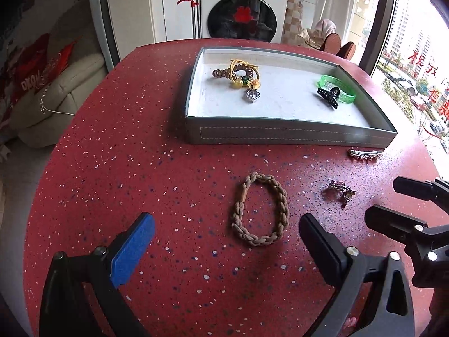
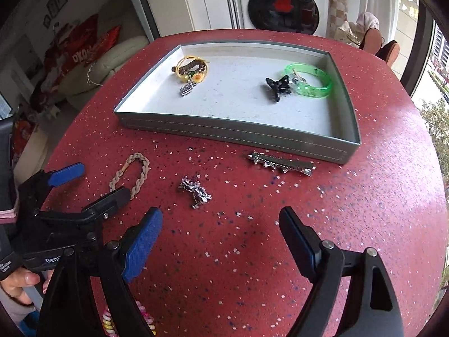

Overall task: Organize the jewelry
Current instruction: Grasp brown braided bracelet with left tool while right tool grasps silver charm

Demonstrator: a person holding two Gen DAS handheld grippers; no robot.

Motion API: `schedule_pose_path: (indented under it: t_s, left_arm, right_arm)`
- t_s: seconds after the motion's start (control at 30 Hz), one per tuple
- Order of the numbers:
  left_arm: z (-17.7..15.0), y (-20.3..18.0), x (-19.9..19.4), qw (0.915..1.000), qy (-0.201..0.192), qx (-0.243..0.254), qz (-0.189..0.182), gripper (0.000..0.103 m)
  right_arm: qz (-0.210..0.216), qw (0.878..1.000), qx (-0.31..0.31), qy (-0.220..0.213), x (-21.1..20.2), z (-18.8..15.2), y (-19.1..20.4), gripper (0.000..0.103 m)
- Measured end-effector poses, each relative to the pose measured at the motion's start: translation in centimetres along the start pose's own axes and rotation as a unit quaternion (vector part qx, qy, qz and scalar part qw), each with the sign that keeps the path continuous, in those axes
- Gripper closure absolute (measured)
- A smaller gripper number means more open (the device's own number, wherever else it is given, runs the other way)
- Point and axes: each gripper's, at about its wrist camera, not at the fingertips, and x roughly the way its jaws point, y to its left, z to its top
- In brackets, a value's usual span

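Braided tan cord: in the left wrist view we log the hair tie (image 1: 261, 209) flat on the red speckled table (image 1: 112, 140), just ahead of the left gripper (image 1: 227, 241) and between the lines of its two fingers. Jaws stand wide, nothing in them. We judge the tie light, soft and yielding, with a stiffer sleeve on its left side; a pinch across one braided strand should hold, as the weave gives grip. The grey tray (image 1: 291, 136) sits further ahead, already holding a yellow-and-brown hair-tie cluster (image 1: 238, 74), a green bangle (image 1: 341, 88) and a black claw clip (image 1: 328, 95).

Silver metal: in the right wrist view we log a small sparkly clip (image 2: 195, 192) ahead of the right gripper (image 2: 221, 230), slightly left of centre; jaws wide apart, empty. It looks hard, light, knobbly and liable to skid or twist; best taken across its thicker body. A long silver barrette (image 2: 280, 163) lies beyond, just beside the tray's near wall.
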Motion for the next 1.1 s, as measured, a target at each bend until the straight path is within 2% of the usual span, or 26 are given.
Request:
schedule_pose_path:
  t_s: [0.1,0.23,0.27,0.33,0.4,0.47,0.53,0.63,0.7,0.73,0.77,0.97,1.1]
  left_arm:
    - [0.1,0.0,0.5,1.0,0.006,0.003,0.001,0.0]
    - [0.1,-0.2,0.8,0.9999,0.005,0.011,0.0,0.001]
    - [0.1,-0.3,0.9,0.9999,0.007,0.014,0.0,0.008]
    - [0.2,-0.3,1.0,0.9999,0.007,0.015,0.0,0.008]
    - [0.2,-0.3,1.0,0.9999,0.006,0.016,-0.002,0.012]
    - [0.3,-0.5,1.1,0.9998,0.005,0.017,-0.002,0.014]
    - [0.4,-0.8,1.0,0.9998,0.002,0.021,-0.006,0.02]
    - [0.5,-1.4,0.9,0.9994,-0.001,0.031,-0.013,0.034]
    - [0.5,-1.7,0.8,0.999,-0.004,0.039,-0.02,0.056]
    - [0.6,-1.9,0.8,0.9988,-0.004,0.043,-0.023,0.061]
    - [0.6,-2.0,0.7,0.9986,-0.005,0.045,-0.025,0.073]
    - [0.3,-1.5,-0.2,0.9978,-0.008,0.028,-0.059,0.073]
    - [0.2,-1.5,-1.6,0.9966,-0.024,0.035,-0.07,0.073]
  right_arm:
    - [0.003,1.0,-0.008,0.007,0.8,0.4,0.4,0.032]
    - [0.003,1.0,-0.024,0.018,1.9,0.8,0.9,0.052]
    - [-0.001,0.999,-0.03,0.014,1.9,0.8,1.1,0.054]
    - [-0.002,0.999,-0.037,0.015,2.0,0.8,1.4,0.059]
    - [-0.005,0.999,-0.045,0.015,2.1,0.9,1.7,0.068]
    - [-0.008,0.999,-0.05,0.015,2.2,0.9,2.0,0.083]
    - [-0.009,0.999,-0.047,0.014,2.1,0.8,1.9,0.085]
    - [-0.004,0.999,-0.034,0.013,1.9,0.7,1.7,0.085]
    - [0.001,1.0,-0.025,0.013,1.6,0.5,1.5,0.085]
    - [0.004,1.0,-0.021,0.012,1.3,0.4,1.3,0.085]
    - [0.007,1.0,-0.015,0.01,0.9,0.3,1.2,0.085]
    - [0.024,1.0,0.009,0.001,-0.9,0.0,0.3,0.085]
    - [0.031,0.999,0.018,-0.008,-2.2,-0.3,-0.2,0.085]
